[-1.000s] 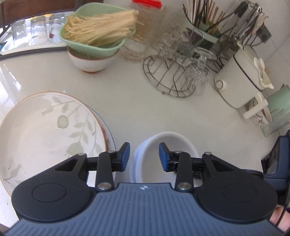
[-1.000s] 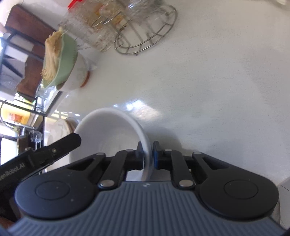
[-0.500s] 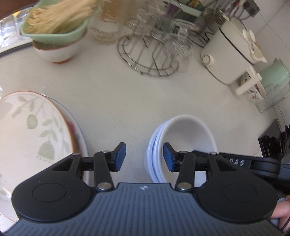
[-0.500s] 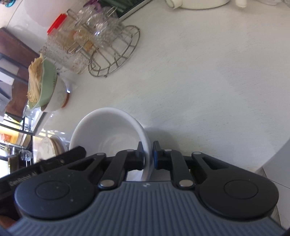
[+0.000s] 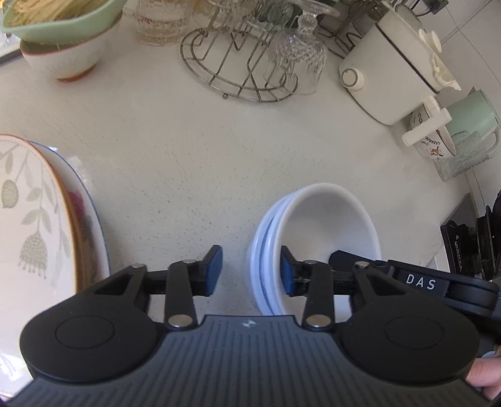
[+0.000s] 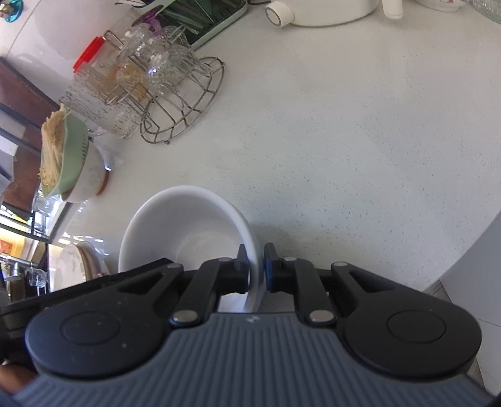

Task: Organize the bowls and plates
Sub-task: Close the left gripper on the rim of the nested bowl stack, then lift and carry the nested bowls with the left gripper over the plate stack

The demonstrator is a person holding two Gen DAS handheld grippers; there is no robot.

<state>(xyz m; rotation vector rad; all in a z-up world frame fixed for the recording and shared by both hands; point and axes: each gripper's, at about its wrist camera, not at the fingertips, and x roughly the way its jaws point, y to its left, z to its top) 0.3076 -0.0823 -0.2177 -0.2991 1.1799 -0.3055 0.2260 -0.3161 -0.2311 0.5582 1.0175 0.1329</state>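
- Since a second ago the white bowl (image 5: 325, 225) has shifted right of the left claw (image 5: 250, 270), onto a nested stack on the tabletop (image 5: 194, 150).
- Right claw (image 6: 256, 269) stays clenched on its rim.
- Left claw is released, beside the stacked plates (image 5: 47, 219).

This is a home kitchen: a pale speckled stone bench (image 5: 194, 150) carries everyday crockery and cookware, with a round wire drying rack (image 5: 238, 72) holding an upturned cut-glass goblet (image 5: 297, 59), and a white lidded cooking pot (image 5: 391, 69) beside a mint-green mug (image 5: 469, 115). At the back, a green bowl of dry noodles (image 5: 62, 15) sits stacked on a white bowl (image 5: 62, 59), floral dinner plates (image 5: 34, 219) lie piled at the left edge, and nested white bowls (image 5: 313, 238) stand near the front. The right wrist view adds a textured glass jar with a red lid (image 6: 100, 94) against a white wall.
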